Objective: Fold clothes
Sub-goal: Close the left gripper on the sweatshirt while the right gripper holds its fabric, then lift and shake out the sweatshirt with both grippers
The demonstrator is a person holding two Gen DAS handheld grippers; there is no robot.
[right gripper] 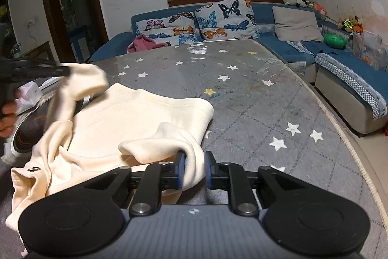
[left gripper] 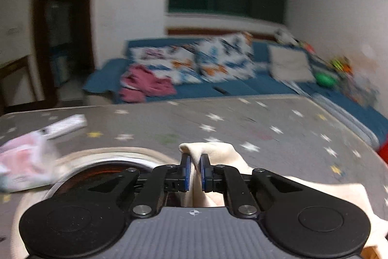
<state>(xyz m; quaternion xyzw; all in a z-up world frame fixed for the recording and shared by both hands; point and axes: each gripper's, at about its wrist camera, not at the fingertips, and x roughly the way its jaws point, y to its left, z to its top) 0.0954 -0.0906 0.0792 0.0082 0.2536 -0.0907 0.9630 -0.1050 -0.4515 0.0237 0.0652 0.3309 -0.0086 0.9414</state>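
A cream garment (right gripper: 135,118) lies crumpled on the grey star-patterned table cover (right gripper: 242,94). My right gripper (right gripper: 195,158) is shut on a bunched fold at the garment's near right edge. My left gripper (left gripper: 195,158) is shut on another fold of the cream garment (left gripper: 213,149), which hangs up between its blue pads. In the right wrist view the left gripper (right gripper: 68,71) holds that part raised at the garment's left side, with a person's hand (right gripper: 7,118) behind it. The left wrist view is blurred.
A round dark disc with a pale rim (right gripper: 26,130) lies under the garment's left side. A pink-white cloth (left gripper: 21,162) and a white box (left gripper: 65,125) lie at far left. A blue sofa (right gripper: 278,45) with butterfly pillows and a pink garment (right gripper: 145,43) runs behind and right of the table.
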